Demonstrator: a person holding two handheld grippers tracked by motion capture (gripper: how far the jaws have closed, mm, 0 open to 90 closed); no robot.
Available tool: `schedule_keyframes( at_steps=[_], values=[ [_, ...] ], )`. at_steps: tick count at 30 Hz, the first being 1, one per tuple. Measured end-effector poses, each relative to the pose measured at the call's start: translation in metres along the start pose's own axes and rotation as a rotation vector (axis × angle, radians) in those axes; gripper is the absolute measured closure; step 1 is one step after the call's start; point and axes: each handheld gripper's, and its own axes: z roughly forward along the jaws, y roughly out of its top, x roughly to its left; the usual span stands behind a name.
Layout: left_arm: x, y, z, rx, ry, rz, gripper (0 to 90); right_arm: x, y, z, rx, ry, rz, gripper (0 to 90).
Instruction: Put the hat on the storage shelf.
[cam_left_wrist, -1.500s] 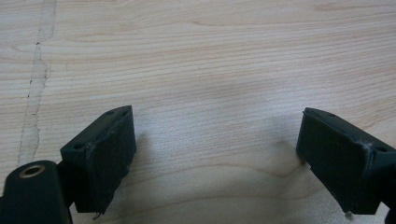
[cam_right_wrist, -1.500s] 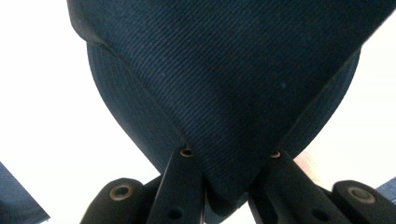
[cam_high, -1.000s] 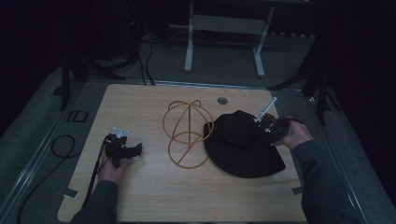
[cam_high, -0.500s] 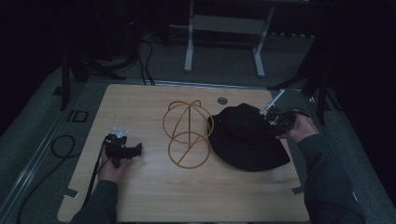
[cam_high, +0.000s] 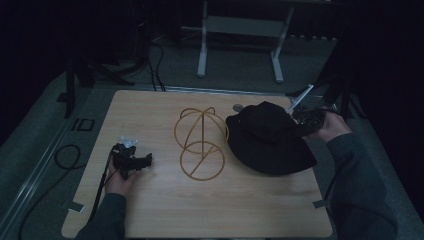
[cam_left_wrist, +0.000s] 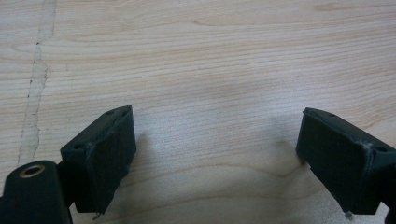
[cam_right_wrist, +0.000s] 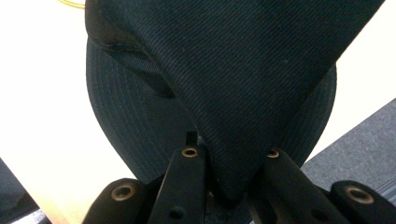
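Observation:
A black bucket hat (cam_high: 270, 140) lies on the right part of the wooden table (cam_high: 165, 210), its right side lifted off the top. My right gripper (cam_high: 300, 126) is shut on that raised edge; in the right gripper view the dark cloth (cam_right_wrist: 243, 74) bunches between the two jaws and hangs forward. A gold wire hat stand (cam_high: 200, 142) sits upright at the table's middle, just left of the hat. Near the left front, my left gripper (cam_high: 142, 161) rests on the table, open; in the left gripper view its pads (cam_left_wrist: 107, 154) stand wide apart over bare wood.
A small round grommet (cam_high: 238, 107) is set into the table's far edge. A cable (cam_high: 65, 157) loops on the floor to the left. A metal frame leg (cam_high: 202, 45) stands beyond the table. A dark floor surrounds the table.
My right gripper has risen and drawn to the right with the hat's edge, lifting and stretching the hat. The left gripper has kept still.

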Motion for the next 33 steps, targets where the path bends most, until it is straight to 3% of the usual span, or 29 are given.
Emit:
schedule_keyframes(
  at_steps=[10, 21, 33],
  values=[
    [0.000, 0.000, 0.000, 0.002, -0.001, 0.000, 12.2, -0.005, -0.001, -0.022, -0.017, -0.011, -0.035, 87.4],
    [0.000, 0.000, 0.000, 0.005, -0.001, 0.002, 12.2, -0.010, -0.002, -0.045, -0.076, -0.021, -0.049, 87.4],
    [0.000, 0.000, 0.000, 0.004, 0.000, 0.002, 12.2, -0.008, -0.002, -0.063, -0.078, -0.020, -0.073, 87.4]
  ],
)
